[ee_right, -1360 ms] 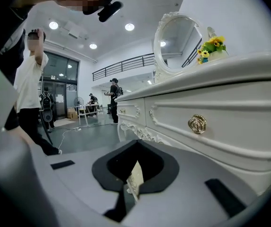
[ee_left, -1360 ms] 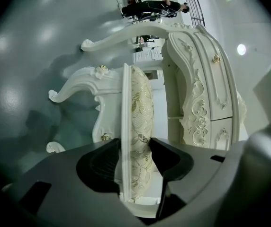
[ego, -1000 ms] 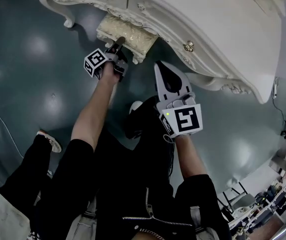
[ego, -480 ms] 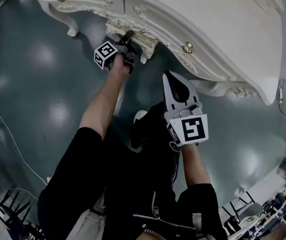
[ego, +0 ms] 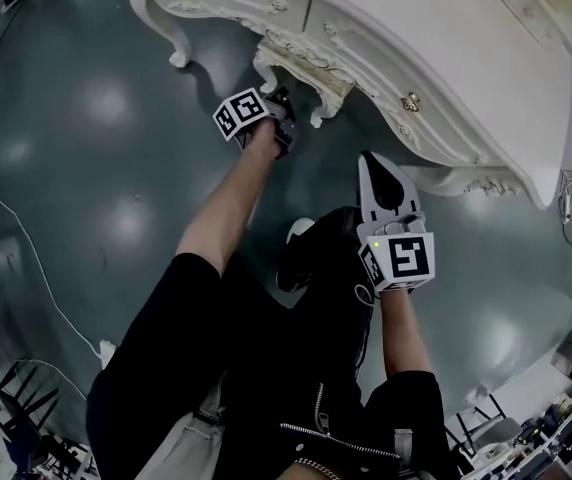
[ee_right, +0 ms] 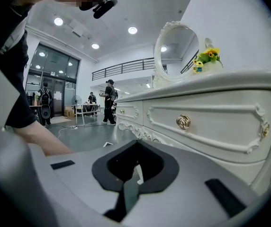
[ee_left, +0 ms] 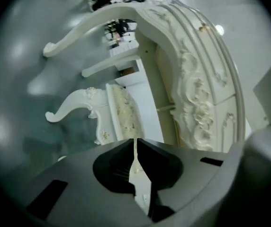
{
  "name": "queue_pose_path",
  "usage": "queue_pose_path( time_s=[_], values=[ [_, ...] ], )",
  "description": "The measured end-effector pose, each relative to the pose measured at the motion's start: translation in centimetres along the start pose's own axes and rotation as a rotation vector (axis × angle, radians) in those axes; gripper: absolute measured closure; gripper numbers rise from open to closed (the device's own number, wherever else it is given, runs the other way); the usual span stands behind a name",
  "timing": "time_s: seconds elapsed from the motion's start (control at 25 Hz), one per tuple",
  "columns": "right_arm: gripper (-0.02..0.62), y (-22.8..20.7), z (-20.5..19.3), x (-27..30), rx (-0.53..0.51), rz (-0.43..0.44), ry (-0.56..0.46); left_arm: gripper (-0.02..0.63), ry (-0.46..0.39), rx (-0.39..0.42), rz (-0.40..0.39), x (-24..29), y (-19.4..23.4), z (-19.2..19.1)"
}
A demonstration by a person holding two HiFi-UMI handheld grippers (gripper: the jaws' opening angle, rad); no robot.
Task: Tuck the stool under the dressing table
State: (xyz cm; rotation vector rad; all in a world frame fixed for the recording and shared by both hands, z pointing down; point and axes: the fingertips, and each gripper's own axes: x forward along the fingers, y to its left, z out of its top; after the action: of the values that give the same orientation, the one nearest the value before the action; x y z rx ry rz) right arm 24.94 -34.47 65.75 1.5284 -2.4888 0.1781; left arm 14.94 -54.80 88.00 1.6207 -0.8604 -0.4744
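The cream cushioned stool (ego: 318,106) stands under the white carved dressing table (ego: 426,43); only its near edge and curled legs show in the head view. My left gripper (ego: 283,103) hovers just in front of that edge, shut, with nothing between its fingers. In the left gripper view the stool (ee_left: 122,109) lies a short way beyond the left gripper (ee_left: 135,144), below the dressing table's carved apron (ee_left: 197,103). My right gripper (ego: 378,168) is shut and empty, right of the stool. It faces the dressing table's drawer front (ee_right: 206,122), jaws of the right gripper (ee_right: 136,168) together.
A thin cable (ego: 26,258) runs over the glossy floor at left. The person's dark shoe (ego: 301,253) stands behind the grippers. An oval mirror (ee_right: 176,48) and yellow flowers (ee_right: 206,56) sit on the table top. Several people (ee_right: 108,100) stand far off.
The stool has slid further under the dressing table. My left gripper has let go of the stool's edge, shut, and drawn slightly back. The right gripper has barely shifted.
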Motion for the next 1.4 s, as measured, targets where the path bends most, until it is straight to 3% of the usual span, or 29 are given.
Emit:
queue_pose_path(
  time_s=[0.2,0.44,0.72,0.88,1.12,1.4],
  values=[
    [0.592,3.5,3.9,-0.9,0.037,-0.002,0.048,0.581,0.142,0.323,-0.023,-7.4,-6.6,-0.1],
    [0.592,8.3,11.3,-4.0,0.083,0.003,0.051,0.584,0.215,0.71,0.067,-18.1,-15.3,1.5],
    [0.592,14.2,20.4,-9.2,0.086,0.001,0.044,0.584,0.296,1.023,0.111,-30.8,-27.4,1.4],
    [0.592,17.3,24.2,-12.2,0.11,-0.033,0.025,0.584,0.297,1.129,0.104,-37.5,-33.5,1.7],
    [0.592,22.6,28.5,-17.8,0.125,-0.07,-0.013,0.584,0.237,1.225,0.071,-47.0,-41.7,1.7],
    [0.592,27.9,32.9,-22.5,0.13,-0.078,-0.05,0.584,0.175,1.225,0.043,-54.0,-47.9,1.9]
  ],
)
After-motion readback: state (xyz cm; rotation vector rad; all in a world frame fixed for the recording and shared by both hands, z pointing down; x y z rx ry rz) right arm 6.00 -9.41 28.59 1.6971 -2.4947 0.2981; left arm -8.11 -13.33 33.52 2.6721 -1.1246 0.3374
